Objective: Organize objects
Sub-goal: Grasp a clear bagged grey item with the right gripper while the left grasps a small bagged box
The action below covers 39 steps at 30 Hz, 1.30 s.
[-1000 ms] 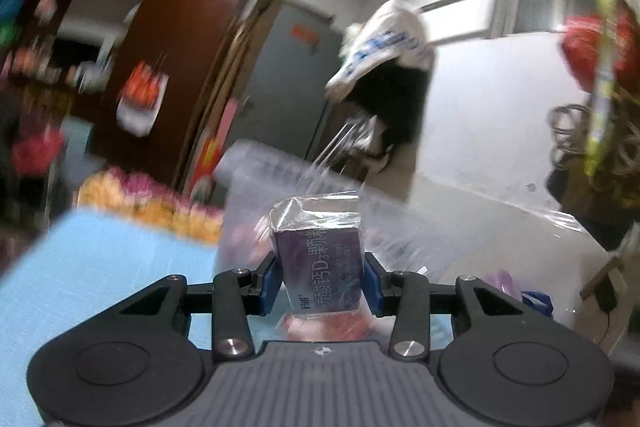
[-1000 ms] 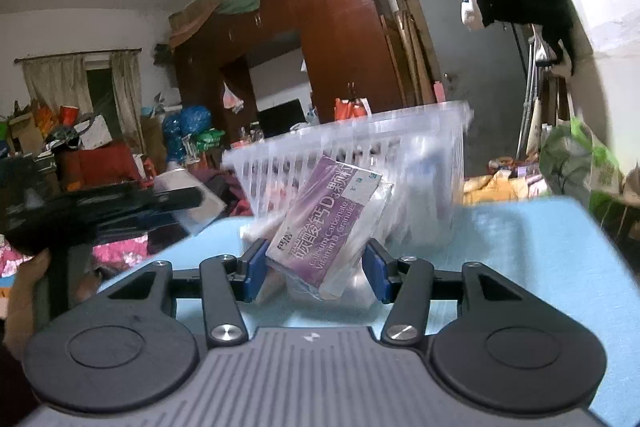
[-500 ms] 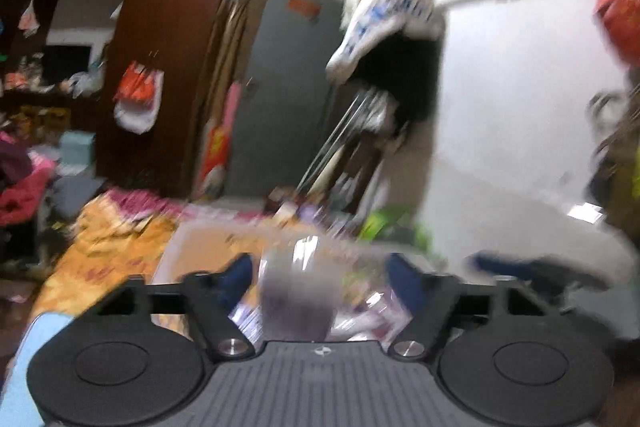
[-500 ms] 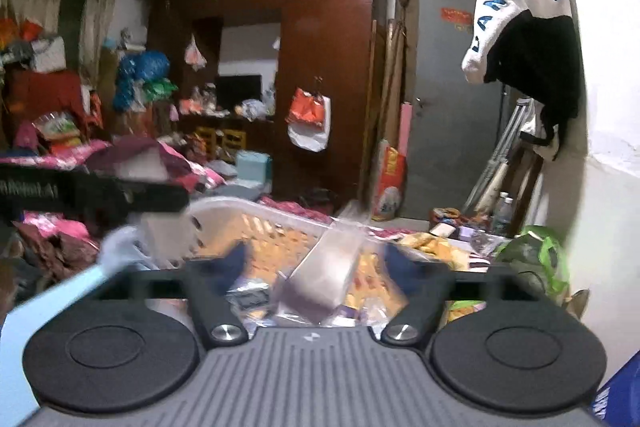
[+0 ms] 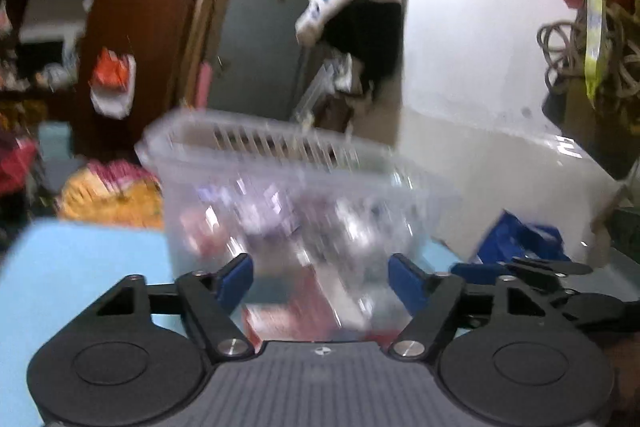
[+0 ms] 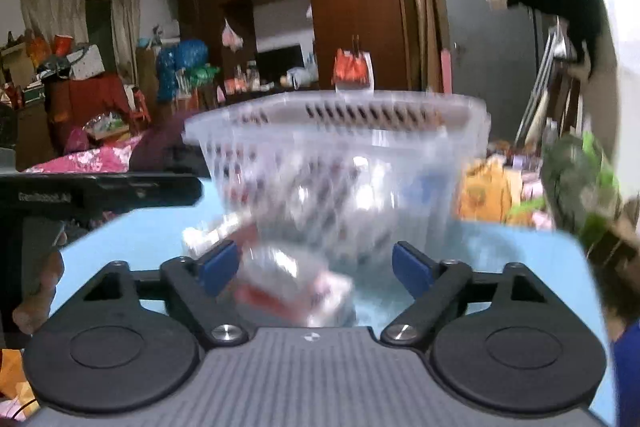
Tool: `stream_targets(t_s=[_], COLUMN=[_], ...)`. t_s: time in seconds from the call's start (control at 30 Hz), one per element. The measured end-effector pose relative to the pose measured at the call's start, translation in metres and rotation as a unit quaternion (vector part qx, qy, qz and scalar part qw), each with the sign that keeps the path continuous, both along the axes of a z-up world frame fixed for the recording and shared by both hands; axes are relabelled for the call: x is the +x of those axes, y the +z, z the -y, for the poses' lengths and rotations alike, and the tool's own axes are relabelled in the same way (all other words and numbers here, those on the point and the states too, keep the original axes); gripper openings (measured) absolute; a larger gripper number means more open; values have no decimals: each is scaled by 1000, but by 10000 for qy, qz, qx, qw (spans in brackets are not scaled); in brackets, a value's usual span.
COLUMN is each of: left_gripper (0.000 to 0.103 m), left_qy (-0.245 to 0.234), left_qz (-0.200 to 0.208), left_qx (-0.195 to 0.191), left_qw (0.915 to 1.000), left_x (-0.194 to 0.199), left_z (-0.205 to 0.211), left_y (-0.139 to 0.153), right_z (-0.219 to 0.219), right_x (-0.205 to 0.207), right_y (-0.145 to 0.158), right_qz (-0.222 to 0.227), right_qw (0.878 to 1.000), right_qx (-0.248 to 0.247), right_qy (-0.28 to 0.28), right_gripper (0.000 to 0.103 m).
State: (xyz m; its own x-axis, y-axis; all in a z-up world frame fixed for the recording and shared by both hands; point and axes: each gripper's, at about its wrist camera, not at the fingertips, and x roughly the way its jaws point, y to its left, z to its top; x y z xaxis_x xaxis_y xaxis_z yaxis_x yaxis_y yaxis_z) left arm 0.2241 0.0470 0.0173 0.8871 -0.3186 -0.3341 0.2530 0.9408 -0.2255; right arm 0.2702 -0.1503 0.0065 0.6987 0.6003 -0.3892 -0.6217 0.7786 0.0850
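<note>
- Packets, a red-and-white plastic-wrapped heap (image 6: 292, 287), are lying on the light blue table (image 6: 520, 267) just ahead of my right tool (image 6: 316, 267), the nearer one; its long axis is too blurred to tell.
- I am holding both tools spread and empty, the left tool (image 5: 320, 281) likewise.
- I am facing the clear slotted plastic basket (image 6: 340, 155), part filled, beyond.

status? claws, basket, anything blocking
Left claw open, empty. Right claw open, empty. Clear basket on the blue table, holding packets. Red-and-white packet lies on the table before the right claw; frames blurred.
</note>
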Motion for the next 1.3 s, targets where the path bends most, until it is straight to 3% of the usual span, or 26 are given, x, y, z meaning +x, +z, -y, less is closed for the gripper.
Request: stream_targets(t_s=[0.2,0.23,0.27,0.3,0.43,0.67,0.73,0.8,1.03,1.17,1.3], left_gripper=[75,67,42,35,34,34,34,35,33,31,31], left_qy=[55,92,137,174,244,286,277,288,295,495,220], left_qz=[93,68,97,95,181,165,179,142,-246,173,464], left_qx=[514,515,468,466,683,488,542,598,575,457,128], left_qw=[9986,9986,9988,9987,9972,9983,9980,9977,9976,9976,9986], left_x=[-7,-6,-7,-6,-10,-13,-15,-13,0,-13,-24], left_z=[19,19,13,11,11,-10,-9,-8,-9,-14,-22], left_y=[-15,-16,-18,-18,-18,-19,-19,-19,-23,-21,-20], right_z=[11,11,11,12,6,-28,-33,-33,-24,-27,-26], right_x=[-1,-1,0,-1,-4,2,4,3,-14,-20,-25], right_y=[-8,-8,-6,-6,-8,-11,-13,-13,-11,-7,-5], right_qz=[-196,-189,-176,-163,-170,-212,-236,-215,83,320,551], right_qw=[9995,9996,9997,9997,9997,9996,9995,9995,9999,9994,9984], right_qx=[228,208,185,170,200,-82,-169,-169,-135,-139,-31], right_qy=[-14,-13,-16,-20,15,147,143,132,-37,-83,-116], right_gripper=[83,83,83,83,83,82,79,62,61,61,61])
